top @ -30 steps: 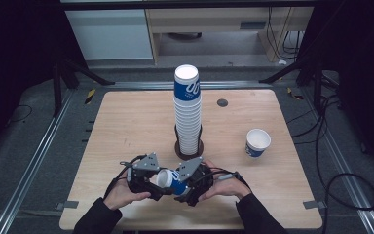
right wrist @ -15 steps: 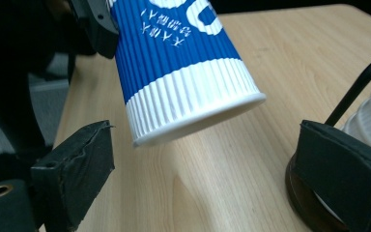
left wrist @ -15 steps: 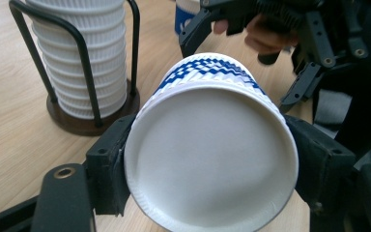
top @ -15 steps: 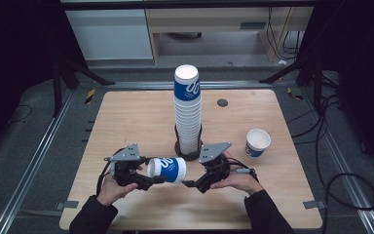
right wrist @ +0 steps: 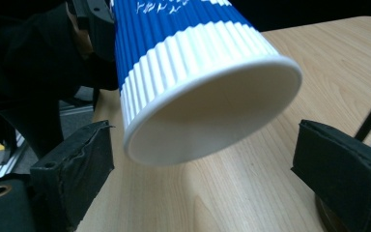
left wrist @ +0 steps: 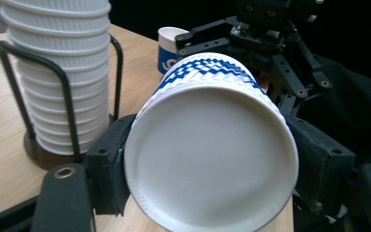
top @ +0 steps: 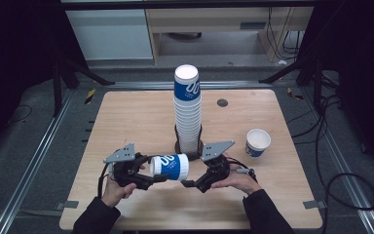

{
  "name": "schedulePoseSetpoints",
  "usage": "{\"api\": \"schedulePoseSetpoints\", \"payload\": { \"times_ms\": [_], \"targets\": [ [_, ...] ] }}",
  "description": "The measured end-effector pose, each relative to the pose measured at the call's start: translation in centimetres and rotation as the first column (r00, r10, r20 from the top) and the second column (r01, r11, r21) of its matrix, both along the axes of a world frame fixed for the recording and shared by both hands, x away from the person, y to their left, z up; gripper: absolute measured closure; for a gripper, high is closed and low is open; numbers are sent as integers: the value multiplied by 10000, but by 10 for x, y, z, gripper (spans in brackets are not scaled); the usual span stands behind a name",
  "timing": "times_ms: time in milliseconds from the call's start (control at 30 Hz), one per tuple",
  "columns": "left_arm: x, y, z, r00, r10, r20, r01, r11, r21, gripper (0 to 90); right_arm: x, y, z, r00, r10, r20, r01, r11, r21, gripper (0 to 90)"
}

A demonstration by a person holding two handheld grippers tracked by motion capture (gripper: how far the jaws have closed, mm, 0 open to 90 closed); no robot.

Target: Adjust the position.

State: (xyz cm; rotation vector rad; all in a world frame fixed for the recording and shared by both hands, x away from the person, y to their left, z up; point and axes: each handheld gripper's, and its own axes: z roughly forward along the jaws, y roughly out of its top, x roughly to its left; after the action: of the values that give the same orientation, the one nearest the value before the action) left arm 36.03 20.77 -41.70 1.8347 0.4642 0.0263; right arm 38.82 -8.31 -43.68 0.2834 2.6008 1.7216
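One paper cup (top: 170, 166) pinched by left gripper (top: 148, 176) at its base; right gripper (top: 189, 184) wide open, empty: square up on the rim before closing.

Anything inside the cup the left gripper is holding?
The held cup shows a bare white inner wall near its mouth, nothing visible there. Its deeper inside and bottom are hidden from view.

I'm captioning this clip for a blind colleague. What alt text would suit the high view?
A person at a wooden table holds a blue and white paper cup on its side in the left claw, with the open right claw at the cup's mouth. Behind stands a tall stack of cups in a wire holder; a single cup stands upright to the right.
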Motion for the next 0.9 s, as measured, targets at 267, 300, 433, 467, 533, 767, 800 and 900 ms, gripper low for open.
{"api": "schedulePoseSetpoints", "payload": {
  "times_ms": [267,300,433,467,533,767,800,900],
  "targets": [
    [-3,-9,-3,9973,-729,-25,729,9973,13,264,-3,6,-1,9977,663,-136,-656,9969,423,88],
    [-4,-10,-3,9968,-804,-15,804,9968,45,264,-4,7,-1,9975,689,-121,-684,9969,399,88],
    [-4,-11,-3,9958,-911,-11,911,9958,45,264,-5,9,-2,9957,911,-137,-905,9950,415,132],
    [-4,-11,-3,9956,-936,-26,936,9956,24,264,-5,9,-2,9955,937,-148,-930,9949,385,137],
    [-3,-11,-3,9956,-938,-54,938,9956,-48,263,-5,9,-2,9952,967,-174,-960,9946,389,145],
    [-1,-8,-1,9963,-846,-182,847,9964,48,204,-5,6,0,9960,883,-141,-881,9960,141,153],
    [-1,-6,0,9970,-765,-115,766,9970,117,195,-4,5,0,9962,866,-121,-865,9962,97,153],
    [1,-2,1,9961,-880,-113,886,9935,720,179,-4,3,1,9975,692,113,-686,9965,-471,152]
  ]
}}
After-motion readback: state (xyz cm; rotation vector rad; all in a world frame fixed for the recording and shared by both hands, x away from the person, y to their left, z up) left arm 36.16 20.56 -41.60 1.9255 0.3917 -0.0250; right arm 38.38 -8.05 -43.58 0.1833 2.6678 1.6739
